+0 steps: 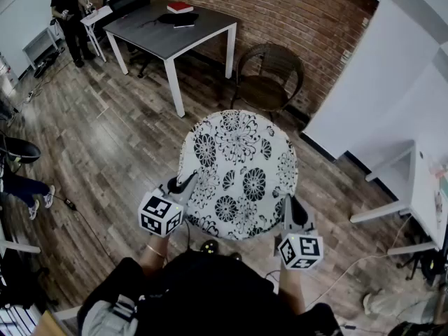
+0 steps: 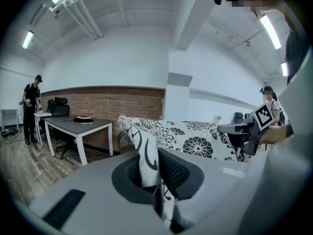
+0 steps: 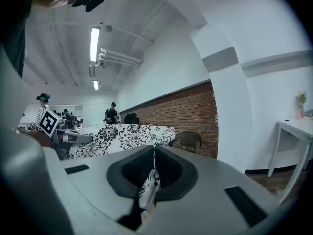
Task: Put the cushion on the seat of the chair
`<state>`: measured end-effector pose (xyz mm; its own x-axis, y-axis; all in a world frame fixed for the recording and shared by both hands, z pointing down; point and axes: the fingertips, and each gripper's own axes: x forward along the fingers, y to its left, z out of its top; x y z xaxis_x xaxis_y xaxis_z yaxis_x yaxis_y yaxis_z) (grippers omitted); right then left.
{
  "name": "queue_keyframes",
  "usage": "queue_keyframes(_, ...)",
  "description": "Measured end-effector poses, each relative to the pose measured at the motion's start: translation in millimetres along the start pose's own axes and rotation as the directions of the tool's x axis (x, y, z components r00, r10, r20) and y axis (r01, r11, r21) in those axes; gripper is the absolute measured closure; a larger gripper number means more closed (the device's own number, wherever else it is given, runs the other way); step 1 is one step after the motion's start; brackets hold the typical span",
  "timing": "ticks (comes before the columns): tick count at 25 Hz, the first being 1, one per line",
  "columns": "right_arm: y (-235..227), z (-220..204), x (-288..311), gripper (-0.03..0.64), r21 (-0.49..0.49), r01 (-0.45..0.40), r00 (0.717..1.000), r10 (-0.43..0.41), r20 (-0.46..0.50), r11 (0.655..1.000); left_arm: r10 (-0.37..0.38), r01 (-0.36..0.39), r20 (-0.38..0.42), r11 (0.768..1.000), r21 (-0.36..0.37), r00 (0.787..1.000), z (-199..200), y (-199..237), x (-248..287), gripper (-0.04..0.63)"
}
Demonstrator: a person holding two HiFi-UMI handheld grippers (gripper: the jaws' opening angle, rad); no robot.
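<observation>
One floral cushion (image 1: 238,170) hangs flat above the floor (image 1: 119,166) | left gripper (image 1: 185,186) clamped on its near-left rim, right gripper (image 1: 289,208) likewise on near-right rim | wicker chair (image 1: 269,75) ahead, well apart, seat apparently bare | risk: thin rim pinches slip, cushion drops short.

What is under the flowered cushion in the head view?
Only wooden floor shows around the cushion; what lies directly beneath it is covered. The wicker chair stands beyond the cushion's far edge, not under it.

Round floral cushion (image 1: 238,173) aloft, roughly level, chair (image 1: 266,89) beyond
</observation>
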<state>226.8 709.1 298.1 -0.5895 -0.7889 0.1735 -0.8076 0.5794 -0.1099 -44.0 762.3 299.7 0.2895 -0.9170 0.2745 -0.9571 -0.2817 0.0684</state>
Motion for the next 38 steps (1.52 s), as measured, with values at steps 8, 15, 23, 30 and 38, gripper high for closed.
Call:
queue_keyframes(8,-3.0,4.0,-4.2,0.607,0.021,-0.012,1.000,0.011,0.023,1.000,0.011,-0.011,0.001,1.000,0.009,1.000,3.2,-4.8,-4.1,0.584)
queue_keyframes(15,-3.3,0.7,-11.3,0.607,0.035,-0.032,0.999,0.031,0.030,0.999,0.013,-0.013,-0.001,1.000,0.013,1.000,1.4,-11.0,-7.6,0.584)
queue_keyframes(23,-28.7,-6.1,-22.3,0.606,0.064,-0.039,0.999,0.038,0.026,0.997,0.015,-0.015,-0.022,1.000,0.019,1.000,-4.8,-33.8,5.2,0.584)
queue_keyframes(30,-57.8,-12.6,-41.0,0.606,0.074,-0.050,0.998,0.049,0.027,0.996,0.015,-0.014,-0.028,0.999,0.041,1.000,-5.5,-67.2,20.6,0.584)
queue_keyframes(38,-73.4,-21.6,-65.7,0.606,0.091,-0.050,0.998,0.048,0.029,0.995,0.008,-0.006,-0.034,0.999,0.054,0.999,-12.8,-101.0,21.6,0.584)
